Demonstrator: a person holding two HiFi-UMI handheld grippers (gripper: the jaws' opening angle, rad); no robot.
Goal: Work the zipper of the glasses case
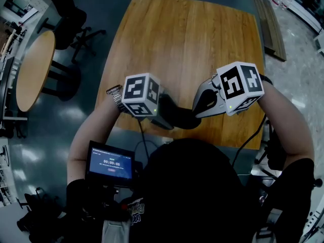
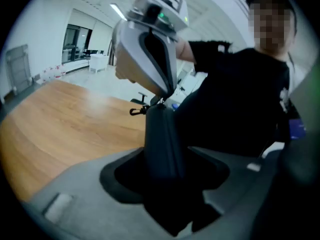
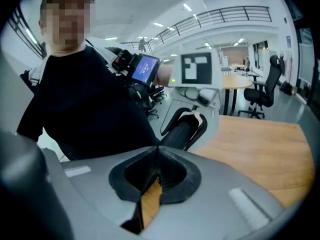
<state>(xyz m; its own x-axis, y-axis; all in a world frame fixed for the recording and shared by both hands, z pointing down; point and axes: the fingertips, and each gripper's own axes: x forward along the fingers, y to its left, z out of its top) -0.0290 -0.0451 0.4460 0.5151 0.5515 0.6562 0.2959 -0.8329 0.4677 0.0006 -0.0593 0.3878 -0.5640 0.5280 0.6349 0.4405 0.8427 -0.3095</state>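
A black glasses case hangs in the air over the near edge of the wooden table, between the two grippers. My left gripper is shut on the case's body, which stands upright between its wide jaws. A small clip dangles at the case's far end. My right gripper has its jaws shut, tips together, pinching at that far end of the case where the zipper pull sits; the pull itself is mostly hidden by the tips. The left gripper view shows the right gripper touching the case's top.
The tabletop beyond the grippers is bare wood. A round side table and office chairs stand on the floor to the left. A small lit screen hangs at the person's chest. A wooden bench lies at the right.
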